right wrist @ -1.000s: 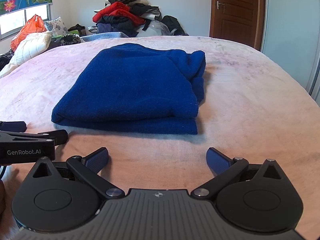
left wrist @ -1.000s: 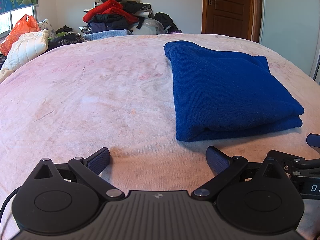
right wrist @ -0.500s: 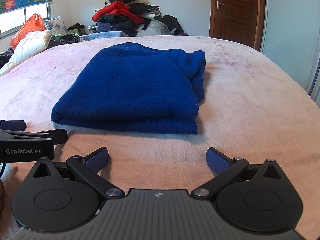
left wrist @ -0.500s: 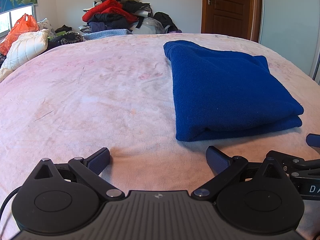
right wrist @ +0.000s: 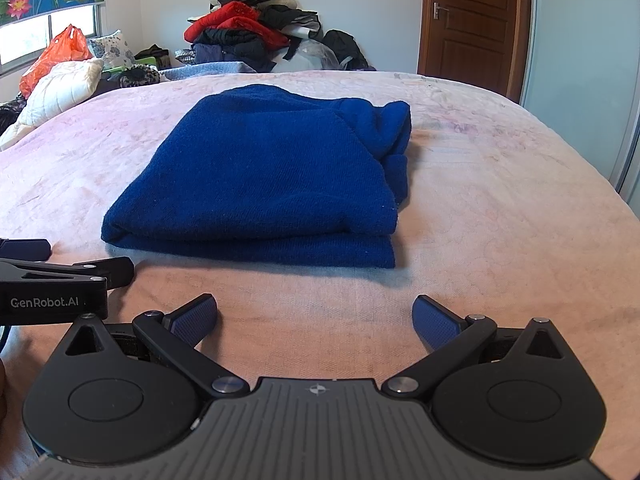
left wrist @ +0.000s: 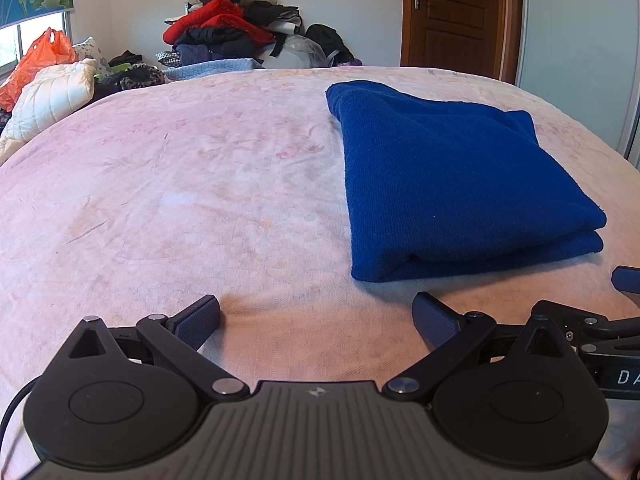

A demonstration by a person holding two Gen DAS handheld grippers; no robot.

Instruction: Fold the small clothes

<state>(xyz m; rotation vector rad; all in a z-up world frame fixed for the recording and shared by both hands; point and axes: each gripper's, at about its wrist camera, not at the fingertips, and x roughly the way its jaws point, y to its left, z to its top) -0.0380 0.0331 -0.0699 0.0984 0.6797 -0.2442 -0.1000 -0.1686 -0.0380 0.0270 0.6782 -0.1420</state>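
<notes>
Resting on a pink bedspread (left wrist: 200, 184), a blue garment (left wrist: 448, 184) lies folded into a thick, layered rectangle while both handheld grippers sit low at the near edge of the bed, apart from it. The left gripper (left wrist: 316, 320) has its jaws spread wide with nothing between them, and the right gripper (right wrist: 316, 318) is equally wide and holds nothing. Judging by the neat stack, the fold on this piece looks finished or nearly so; the step in hand appears to be a pause after release. The next move likely calls either for one more fold, pinching the near edge with both grippers and carrying it to the far side, or for fetching another item. The left wrist view places the garment to the right of centre and shows its clean near-left corner, with the right gripper's linkage just visible at the right edge. Only the right wrist view reveals the bunched, less tidy layers at the garment's far right corner (right wrist: 394, 136), and the left gripper's branded arm at its left edge. Far behind, a clothes heap (right wrist: 248, 28) rises against the wall beside a wooden door (right wrist: 472, 20).
</notes>
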